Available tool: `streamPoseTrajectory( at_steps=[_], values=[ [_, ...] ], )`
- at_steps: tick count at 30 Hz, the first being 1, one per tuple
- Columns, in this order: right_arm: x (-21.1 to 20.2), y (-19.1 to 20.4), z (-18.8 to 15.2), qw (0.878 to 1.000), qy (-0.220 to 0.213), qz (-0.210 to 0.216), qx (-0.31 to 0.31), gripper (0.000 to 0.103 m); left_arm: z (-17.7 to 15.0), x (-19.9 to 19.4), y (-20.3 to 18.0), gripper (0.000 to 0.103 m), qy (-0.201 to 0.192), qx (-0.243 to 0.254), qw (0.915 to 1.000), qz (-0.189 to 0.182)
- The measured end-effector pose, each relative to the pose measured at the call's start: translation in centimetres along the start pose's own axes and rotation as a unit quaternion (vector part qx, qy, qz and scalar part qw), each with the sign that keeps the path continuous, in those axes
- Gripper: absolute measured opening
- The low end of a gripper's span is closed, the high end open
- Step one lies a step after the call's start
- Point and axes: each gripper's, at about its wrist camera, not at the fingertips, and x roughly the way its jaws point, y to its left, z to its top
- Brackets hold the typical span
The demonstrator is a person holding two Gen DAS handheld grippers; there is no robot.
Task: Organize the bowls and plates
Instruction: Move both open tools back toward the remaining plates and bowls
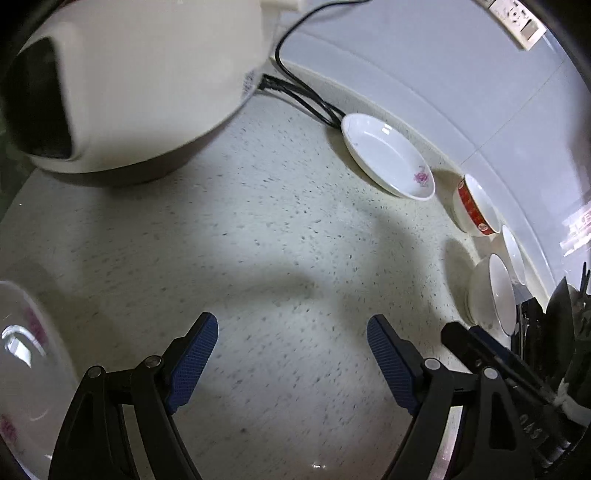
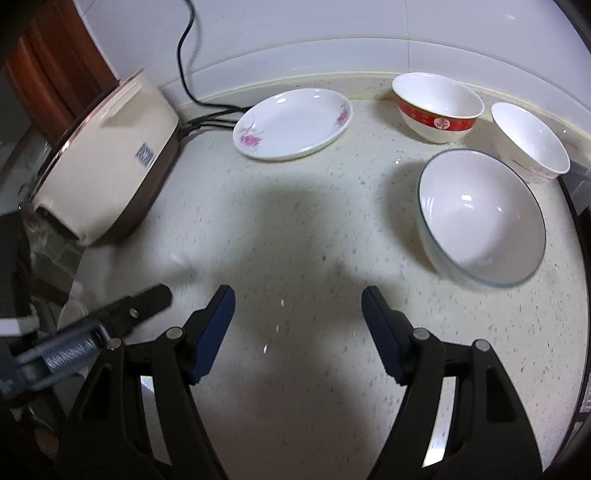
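A white flowered plate lies on the speckled counter near the back wall; it also shows in the left wrist view. A red-banded bowl, a small white bowl and a large blue-rimmed white bowl stand to its right. The red-banded bowl and large bowl show at the right of the left wrist view. Another flowered plate lies at the left edge there. My left gripper and right gripper are open and empty above the bare counter.
A cream rice cooker stands at the left with black cables running to the wall; in the left wrist view it fills the upper left. A wall socket sits high on the tiled wall.
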Motion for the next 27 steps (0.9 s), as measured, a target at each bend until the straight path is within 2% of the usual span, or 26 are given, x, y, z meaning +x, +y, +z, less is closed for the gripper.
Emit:
streamPoseTrajectory(
  at_steps=[6, 14, 24, 27],
  values=[
    [2.3, 0.0, 3.6, 0.999, 0.012, 0.020, 0.044, 0.074, 2.0, 1.9, -0.4, 0.084, 0.023, -0.011, 0.9997, 0.004],
    [5.4, -1.9, 9.1, 0.994, 0.020, -0.010, 0.108, 0.075, 6.7, 4.9, -1.3, 0.084, 0.037, -0.053, 0.9979, -0.002],
    [8.9, -3.2, 12.9, 0.991, 0.029, -0.037, 0.121, 0.075, 11.0, 8.0, -5.4, 0.084, 0.022, -0.001, 0.9995, 0.023],
    [10.0, -3.7, 13.7, 0.990, 0.030, -0.038, 0.130, 0.076, 12.4, 8.8, -5.9, 0.086, 0.017, -0.008, 0.9997, 0.015]
  ],
)
